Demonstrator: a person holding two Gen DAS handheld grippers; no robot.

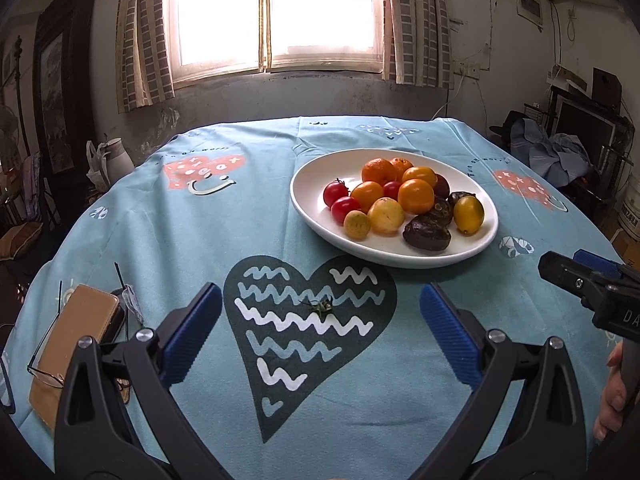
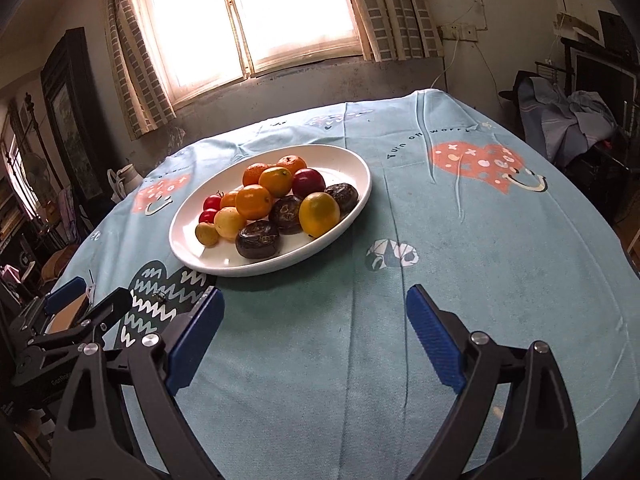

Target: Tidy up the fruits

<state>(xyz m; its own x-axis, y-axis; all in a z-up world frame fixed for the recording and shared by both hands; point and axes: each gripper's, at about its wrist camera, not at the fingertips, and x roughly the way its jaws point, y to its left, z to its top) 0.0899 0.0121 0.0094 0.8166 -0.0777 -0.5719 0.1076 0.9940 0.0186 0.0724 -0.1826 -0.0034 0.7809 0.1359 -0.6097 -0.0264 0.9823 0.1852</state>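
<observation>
A white oval plate [image 1: 316, 220] [image 2: 188, 256] sits on the blue tablecloth and holds several fruits: orange mandarins [image 1: 416, 196] [image 2: 253, 201], red cherry tomatoes [image 1: 335, 193] [image 2: 212, 202], yellow fruits [image 1: 386, 215] [image 2: 319, 214] and dark wrinkled passion fruits [image 1: 427, 232] [image 2: 258, 239]. My left gripper [image 1: 320, 336] is open and empty, low over the dark heart print, in front of the plate. My right gripper [image 2: 314, 334] is open and empty, in front of the plate and to its right. A small green stem [image 1: 322, 306] lies on the cloth between the left fingers.
A tan case [image 1: 76, 332] and eyeglasses [image 1: 44, 372] lie at the table's front left. The right gripper's body [image 1: 592, 288] shows at the right of the left wrist view; the left gripper's body [image 2: 68, 332] shows at the left of the right wrist view. Room clutter surrounds the table.
</observation>
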